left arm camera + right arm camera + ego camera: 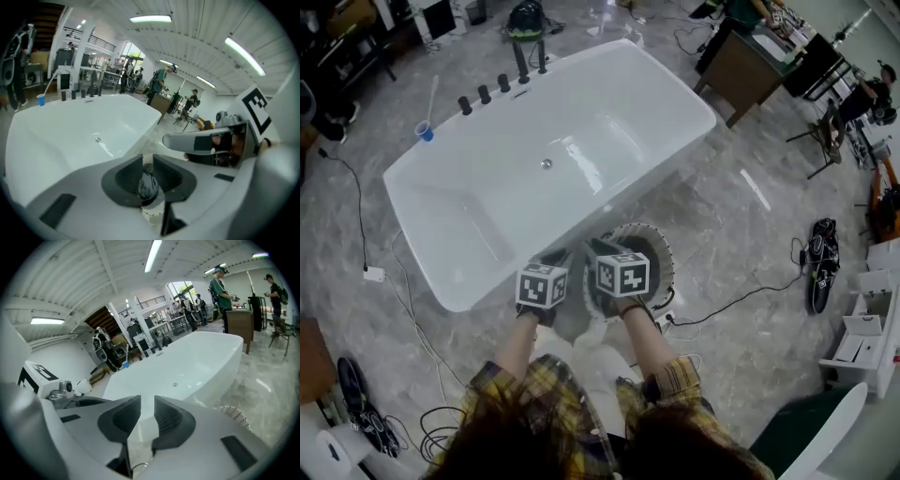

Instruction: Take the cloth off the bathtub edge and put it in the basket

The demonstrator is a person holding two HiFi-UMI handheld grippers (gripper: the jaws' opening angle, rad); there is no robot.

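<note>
The white bathtub (pixel 609 103) filled most of what I saw. It held nothing but its drain (pixel 547 164), and I found no cloth on its edge. The round basket (pixel 664 251) stood on the floor (pixel 722 216) just beside the near side of the tub, directly under my 2 grippers, with its ribbed rim showing to the right of them. Its inside looked dark, and I could not tell if this was cloth or only shadow. My left gripper (pixel 148 164) was pressed together on a bunched fold of the grey cloth (pixel 148 186), so the cloth was in my left hand, above the left part of the basket. Only this small wad showed, so I could not tell its long axis, nor whether its lower end hung inside the basket. My right gripper (pixel 147 401) had its jaws a little apart with nothing between them, and it hung nearer the middle of the basket. The coming move, I judged, asked the left gripper to go a short way down and slightly right, then to let go. A small blue cup (pixel 425 132) with 1 white stick (pixel 433 98) in it stood near the far corner of the tub.
</note>
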